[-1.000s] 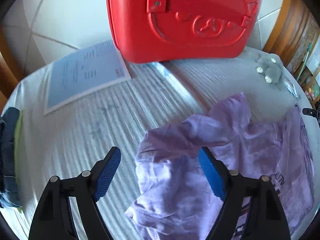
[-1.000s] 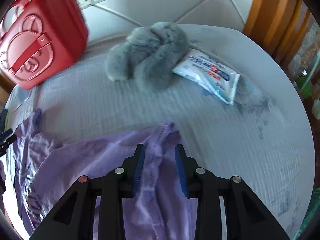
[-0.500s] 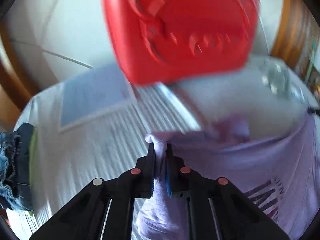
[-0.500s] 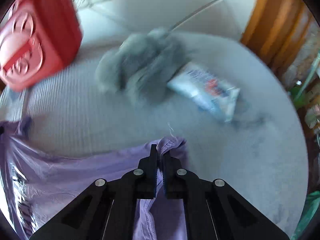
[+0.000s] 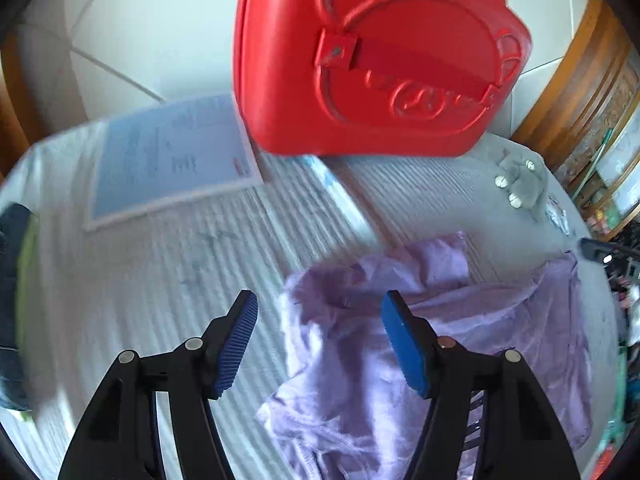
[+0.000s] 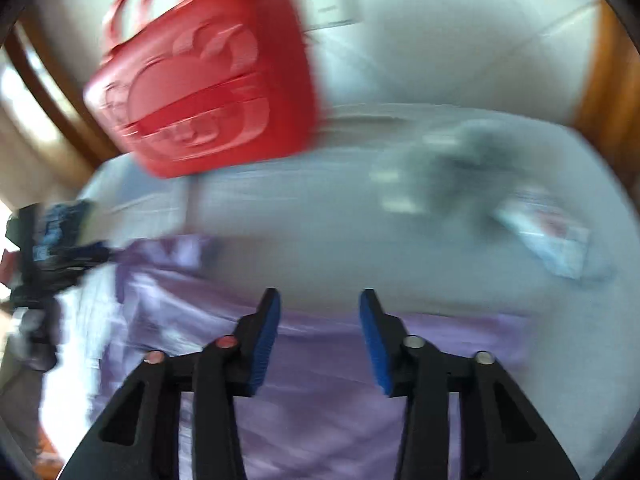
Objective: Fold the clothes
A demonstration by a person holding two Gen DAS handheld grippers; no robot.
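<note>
Both tongs are opening, pads clear of cloth: the left tongs (image 5: pixel 318 340) and right tongs (image 6: pixel 319 338) hang over the crumpled purple shirt (image 5: pixel 492 336) on the near bench (image 5: pixel 160 264). Farther back stands a red bag (image 5: pixel 372 64).

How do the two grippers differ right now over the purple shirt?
The left gripper stands wider apart than the right gripper. The left hangs over a crumpled, bunched part of the purple shirt; the right hangs over a flatter stretch near its straight edge. Shared: both sets of jaws are opening, blue pads clear of the cloth.
</note>
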